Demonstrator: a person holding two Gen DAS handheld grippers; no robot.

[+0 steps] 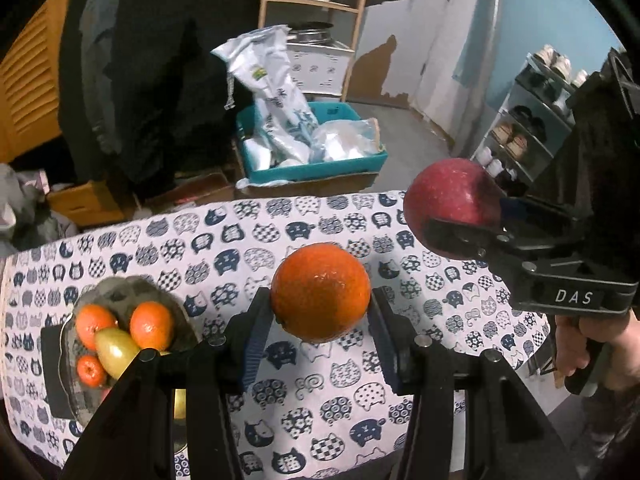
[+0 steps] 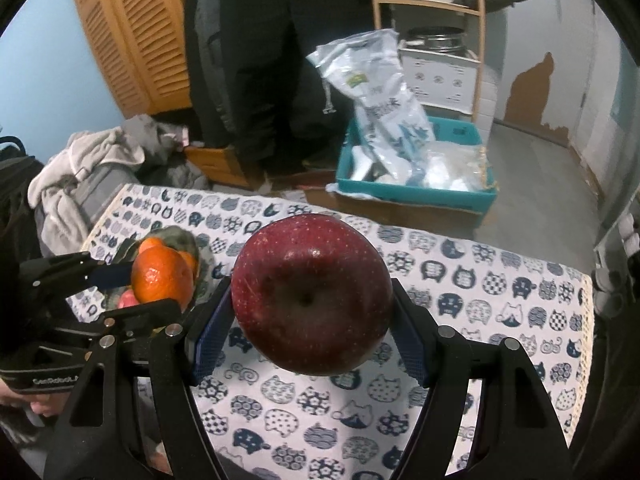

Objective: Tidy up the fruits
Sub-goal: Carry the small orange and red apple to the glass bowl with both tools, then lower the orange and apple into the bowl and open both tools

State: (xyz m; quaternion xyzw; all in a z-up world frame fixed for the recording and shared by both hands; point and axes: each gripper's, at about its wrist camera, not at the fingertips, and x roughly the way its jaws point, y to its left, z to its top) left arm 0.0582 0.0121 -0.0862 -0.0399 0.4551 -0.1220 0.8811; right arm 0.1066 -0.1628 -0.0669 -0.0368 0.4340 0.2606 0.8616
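Note:
My left gripper is shut on an orange, held above the cat-print tablecloth. To its right, my right gripper carries a dark red apple. In the right wrist view the right gripper is shut on that apple, blue pads against both its sides, and the left gripper with the orange hangs at the left. A glass fruit plate at the table's left holds three small oranges and a yellow-green fruit.
Beyond the table's far edge stand a teal bin of plastic bags, cardboard boxes, a wooden shelf with pots, and a person in dark clothes. A shoe rack is at the right, a pile of laundry at the left.

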